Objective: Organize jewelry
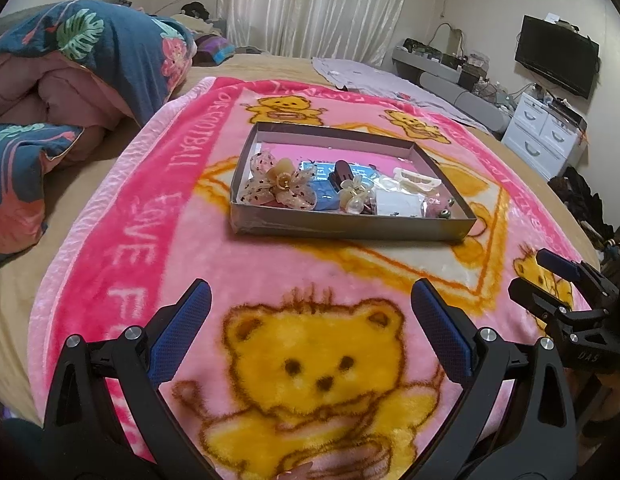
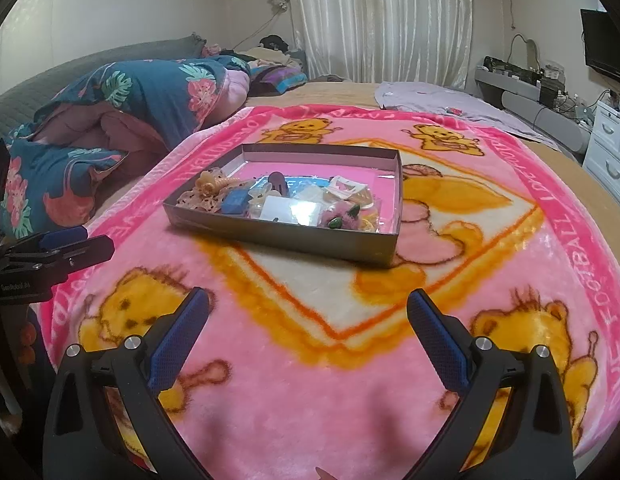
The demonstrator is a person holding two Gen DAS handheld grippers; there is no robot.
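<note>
Grey jewelry tray (image 1: 350, 229) on pink blanket (image 1: 270, 272), well ahead of left gripper (image 1: 310, 336) and right gripper (image 2: 308, 340); both fingers apart, empty

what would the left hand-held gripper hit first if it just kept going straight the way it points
Probably the pink bear blanket: the left hand-held gripper, jaws open and empty, points forward and slightly down over it. If it skims above the fabric, the near wall of the shallow box comes next; depth is hard to judge.
</note>
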